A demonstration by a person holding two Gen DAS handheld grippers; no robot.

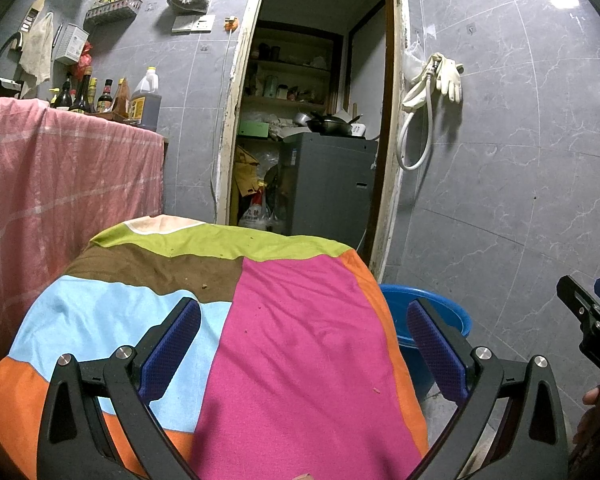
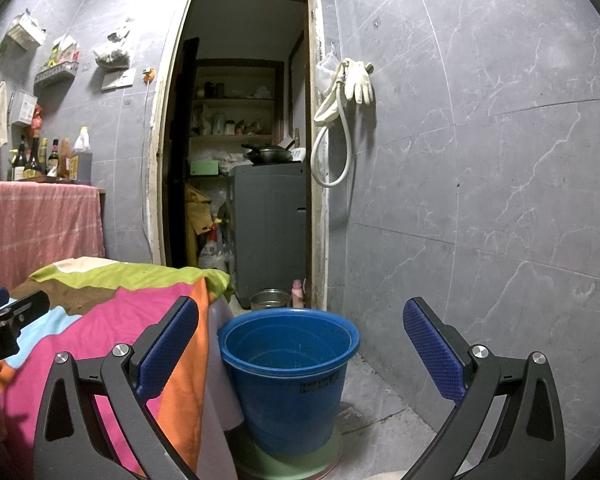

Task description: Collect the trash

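At lower centre, both claws — left claw [image 1: 304,344], right claw [image 2: 300,344] — are hanging open, holding nothing; next, probably picking crumbs [image 1: 205,286] off the cloth-covered desk [image 1: 300,320] into the blue bucket [image 2: 290,372].

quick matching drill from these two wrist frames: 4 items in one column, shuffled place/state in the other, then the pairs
Items
1. blue bucket
2. rubber gloves
3. wok
4. left gripper

Places/states
A. on top of the grey appliance in the doorway
B. open, over the patchwork cloth
C. on the floor beside the cloth-covered table
D. hanging on the tiled wall, right of the doorway

Pairs: 1-C, 2-D, 3-A, 4-B
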